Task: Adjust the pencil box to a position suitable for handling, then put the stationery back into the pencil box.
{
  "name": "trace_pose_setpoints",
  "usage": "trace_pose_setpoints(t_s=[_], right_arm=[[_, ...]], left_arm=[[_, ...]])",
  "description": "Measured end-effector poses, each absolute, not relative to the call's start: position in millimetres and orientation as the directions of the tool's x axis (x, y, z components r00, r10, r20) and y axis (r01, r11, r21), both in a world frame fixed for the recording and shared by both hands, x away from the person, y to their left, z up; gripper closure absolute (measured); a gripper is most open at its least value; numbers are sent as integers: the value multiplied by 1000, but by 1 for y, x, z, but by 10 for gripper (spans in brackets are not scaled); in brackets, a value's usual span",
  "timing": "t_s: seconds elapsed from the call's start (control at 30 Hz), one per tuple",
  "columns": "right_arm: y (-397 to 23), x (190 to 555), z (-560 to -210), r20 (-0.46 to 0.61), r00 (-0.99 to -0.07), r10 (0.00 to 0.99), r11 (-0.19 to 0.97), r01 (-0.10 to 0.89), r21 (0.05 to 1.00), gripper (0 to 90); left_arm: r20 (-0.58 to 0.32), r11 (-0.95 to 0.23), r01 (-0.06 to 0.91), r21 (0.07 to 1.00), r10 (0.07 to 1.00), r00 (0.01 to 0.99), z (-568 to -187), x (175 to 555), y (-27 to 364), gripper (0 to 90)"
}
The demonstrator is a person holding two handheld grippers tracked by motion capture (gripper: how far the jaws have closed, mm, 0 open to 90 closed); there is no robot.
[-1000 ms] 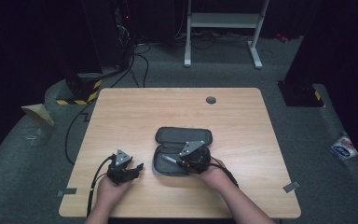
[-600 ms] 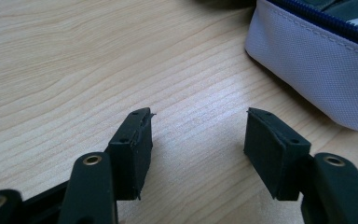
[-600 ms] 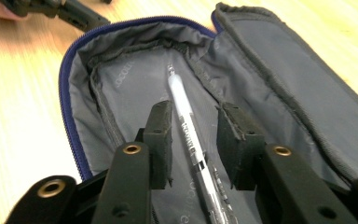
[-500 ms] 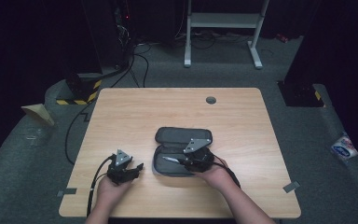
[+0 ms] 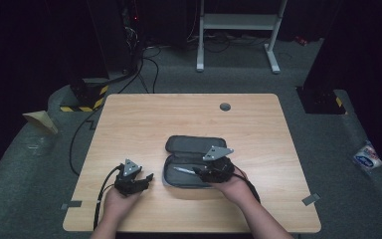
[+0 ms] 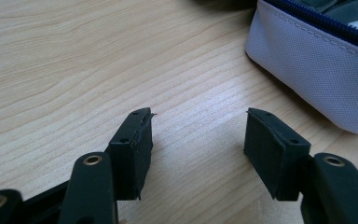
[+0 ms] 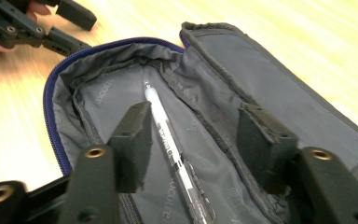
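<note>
The open grey fabric zip case holds one white pen lying lengthwise along its floor, tip away from the right tongs. Those have just been opening and stand spread over the pen, not touching it. The left tongs — spread and empty — rest on the wooden surface.

Each hand-held gripper is matt black. The left hand-held gripper carries a grey three-cornered plate on top, and a black cable loops from its body. The right hand-held gripper bears the same grey plate, with a black cable trailing from it. Seen close, the jaws are blocky black arms ending in flat rectangular pads, with small screw holes along the sides and brass-coloured rivets at the joints. The forearms are bare, no sleeves in sight.
</note>
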State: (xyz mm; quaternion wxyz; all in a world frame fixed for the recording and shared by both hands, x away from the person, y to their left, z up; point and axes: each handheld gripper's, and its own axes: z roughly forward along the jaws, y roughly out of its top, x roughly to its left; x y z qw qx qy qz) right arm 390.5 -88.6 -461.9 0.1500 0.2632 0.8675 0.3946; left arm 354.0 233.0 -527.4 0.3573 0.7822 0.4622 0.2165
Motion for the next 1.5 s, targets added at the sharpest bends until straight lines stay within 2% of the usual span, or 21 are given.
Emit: trace_pose_setpoints(t_s=[0.53,0.9,1.07,1.17,1.5], right_arm=[[-119,388,-461,-39,-744,667,476,385,791,375],[-156,391,-465,-45,-670,741,426,417,803,334],[-185,393,-473,-17,-595,803,363,466,807,328],[-211,392,-480,-2,-520,854,312,510,801,304],[-256,385,-509,-19,-371,928,265,624,735,257]], left_arm=[[11,-326,563,759,872,489,-527,355,233,417],[8,-321,566,759,874,485,-527,354,232,417],[9,-321,565,760,874,486,-527,355,232,417],[7,-320,566,759,874,486,-527,355,232,417],[7,-321,567,758,874,486,-527,355,232,412]])
